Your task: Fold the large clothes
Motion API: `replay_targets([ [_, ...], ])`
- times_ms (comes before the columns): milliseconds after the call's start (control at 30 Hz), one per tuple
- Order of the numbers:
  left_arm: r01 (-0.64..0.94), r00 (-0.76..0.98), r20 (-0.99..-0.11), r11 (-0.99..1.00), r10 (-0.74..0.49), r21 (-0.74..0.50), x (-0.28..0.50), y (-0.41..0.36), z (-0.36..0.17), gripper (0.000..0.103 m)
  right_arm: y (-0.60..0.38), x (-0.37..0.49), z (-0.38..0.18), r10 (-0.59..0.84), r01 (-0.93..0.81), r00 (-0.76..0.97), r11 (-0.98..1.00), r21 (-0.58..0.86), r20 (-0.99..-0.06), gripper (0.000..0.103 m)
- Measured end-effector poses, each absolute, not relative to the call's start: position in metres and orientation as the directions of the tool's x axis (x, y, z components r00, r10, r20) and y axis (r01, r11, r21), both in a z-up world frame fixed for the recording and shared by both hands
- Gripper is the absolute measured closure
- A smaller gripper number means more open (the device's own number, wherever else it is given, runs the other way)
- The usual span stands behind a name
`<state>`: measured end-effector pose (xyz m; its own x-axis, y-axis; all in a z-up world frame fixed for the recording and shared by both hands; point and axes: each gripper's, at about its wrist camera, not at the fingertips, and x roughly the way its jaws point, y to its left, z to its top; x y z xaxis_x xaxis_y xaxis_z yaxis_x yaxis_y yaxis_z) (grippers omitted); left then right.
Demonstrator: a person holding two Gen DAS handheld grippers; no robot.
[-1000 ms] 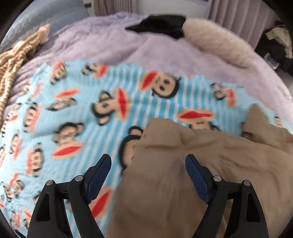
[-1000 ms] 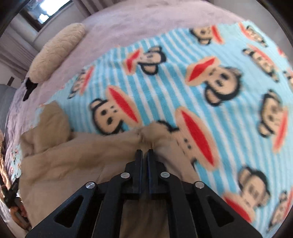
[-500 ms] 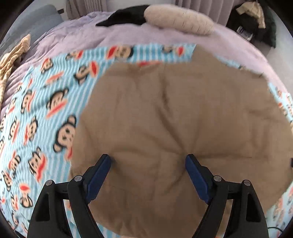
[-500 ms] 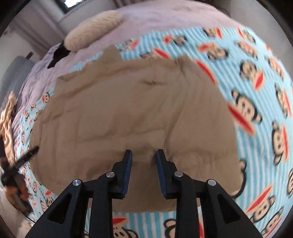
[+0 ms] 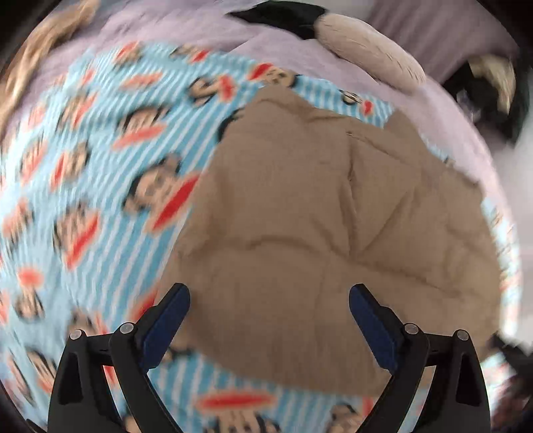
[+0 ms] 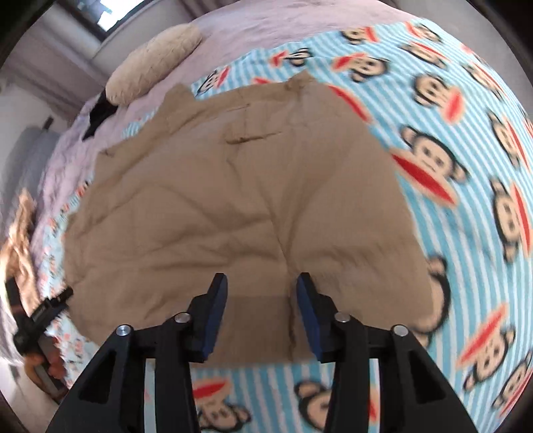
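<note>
**Ana:** On the bed, the monkey blanket [image 6: 466, 140] now carries the tan garment [image 6: 240, 200] spread flat; a second ago it was bunched and pinched.

**Ben:** So it's released?

**Ana:** Yes. The left tool [image 5: 269, 304] gapes wide, the right tool [image 6: 261, 293] is opening, neither clamping cloth. Folding can start.

**Ben:** Obstacles?

**Ana:** A pillow [image 6: 153, 63] and black cloth [image 5: 283, 15] lie beyond, well clear.

Tan garment [image 6: 240, 200] — blue-striped, monkey-print blanket [image 6: 483, 133].
</note>
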<state>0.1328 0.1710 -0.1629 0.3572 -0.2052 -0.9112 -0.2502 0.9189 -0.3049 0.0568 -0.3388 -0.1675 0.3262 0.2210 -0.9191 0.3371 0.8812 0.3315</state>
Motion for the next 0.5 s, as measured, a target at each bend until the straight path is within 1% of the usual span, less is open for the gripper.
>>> replay_targets([
  [33,-0.288,0.352,-0.902,0.888,-0.249,-0.357,0.125,0.180,-0.165,0.006,-0.342,0.050,-0.166,0.232,0.357,0.329,0.867,0.349,-0.915,0.053],
  [100,-0.351,0.348,-0.884,0.831,-0.312,-0.431,0.109,0.195,-0.171,0.006,-0.354,0.029,-0.167,0.285,0.426,0.338,0.804,0.415,-0.897,0.044],
  [133,-0.384,0.343,-0.873,0.796,-0.346,-0.467,0.099,0.201,-0.178,0.006,-0.359,0.022,-0.169,0.308,0.451,0.341,0.775,0.442,-0.888,0.036],
  [167,-0.417,0.335,-0.857,0.755,-0.390,-0.507,0.091,0.206,-0.188,0.006,-0.365,0.013,-0.174,0.344,0.489,0.354,0.725,0.485,-0.870,0.030],
  [200,-0.444,0.330,-0.835,0.708,-0.440,-0.549,0.085,0.209,-0.200,0.006,-0.371,0.005,-0.180,0.372,0.521,0.369,0.676,0.521,-0.852,0.028],
  [267,-0.483,0.342,-0.787,0.623,-0.513,-0.616,0.077,0.210,-0.220,0.006,-0.375,-0.003,-0.195,0.420,0.568,0.397,0.587,0.578,-0.816,0.020],
  [400,-0.493,0.401,-0.703,0.509,-0.588,-0.706,0.083,0.202,-0.243,0.006,-0.378,-0.014,-0.233,0.526,0.613,0.477,0.374,0.696,-0.704,0.020],
  [500,-0.440,0.430,-0.685,0.526,-0.588,-0.727,0.105,0.191,-0.241,0.006,-0.375,-0.008,-0.251,0.570,0.589,0.544,0.264,0.764,-0.616,0.019],
])
